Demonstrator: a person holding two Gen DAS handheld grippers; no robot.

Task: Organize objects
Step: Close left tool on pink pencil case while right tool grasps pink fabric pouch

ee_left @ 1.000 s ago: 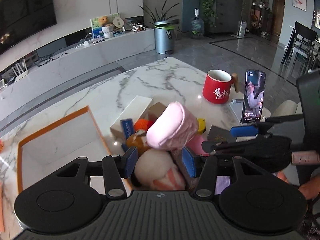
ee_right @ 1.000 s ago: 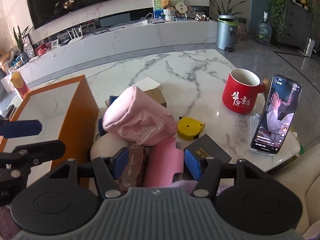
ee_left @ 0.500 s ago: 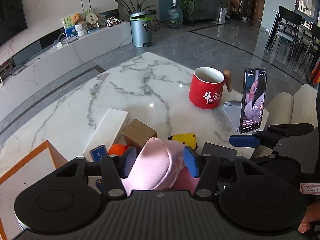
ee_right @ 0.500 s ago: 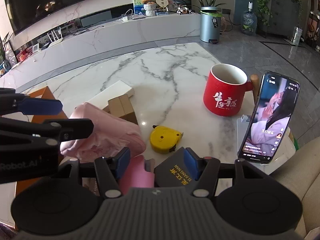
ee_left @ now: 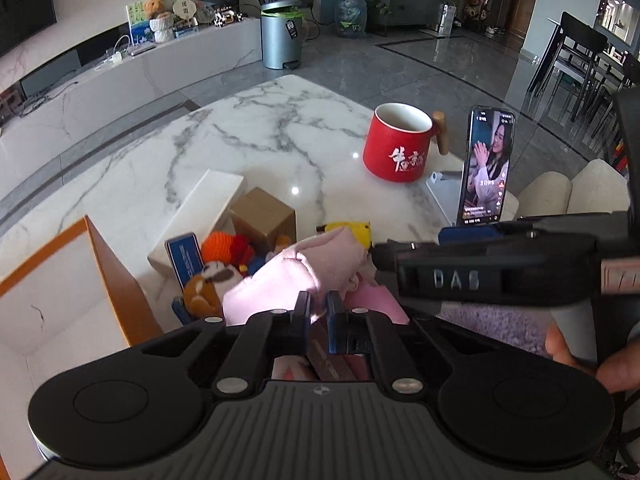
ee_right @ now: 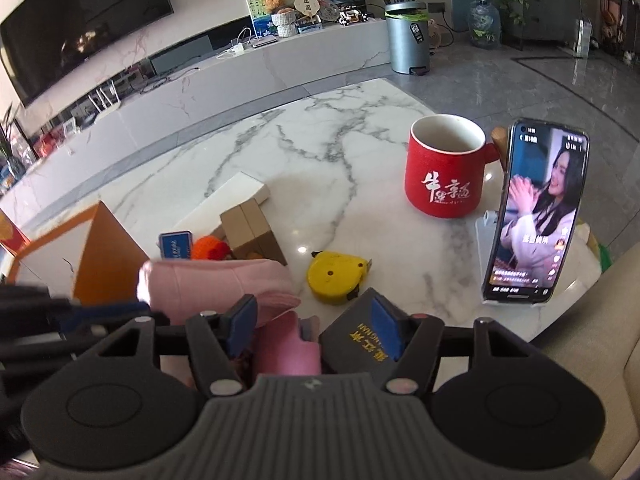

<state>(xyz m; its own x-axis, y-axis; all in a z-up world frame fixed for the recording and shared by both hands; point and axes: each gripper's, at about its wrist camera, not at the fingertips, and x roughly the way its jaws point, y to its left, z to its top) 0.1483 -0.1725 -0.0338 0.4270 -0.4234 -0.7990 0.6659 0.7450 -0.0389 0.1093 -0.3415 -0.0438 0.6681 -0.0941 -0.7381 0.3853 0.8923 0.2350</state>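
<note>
On the marble table [ee_left: 248,128], from the left, we see the orange-edged box [ee_left: 100,276], then the blue card [ee_left: 185,254], orange knitted toy [ee_left: 224,246] and brown carton [ee_left: 266,212]. Our left gripper [ee_left: 318,314] has its 2 fingers drawn nearly together, pinching the near edge of the pink pouch [ee_left: 298,276]. Our right gripper [ee_right: 316,320] has its fingers spread around a pink item and a black booklet [ee_right: 360,340]. The yellow tape measure [ee_right: 336,280] lies just beyond, then the red mug [ee_right: 444,176] and the propped phone [ee_right: 536,216].

It was a home living room: a wall television [ee_right: 84,8] upper left, marble tabletop [ee_right: 320,160], dining chairs [ee_left: 576,60] far right.
</note>
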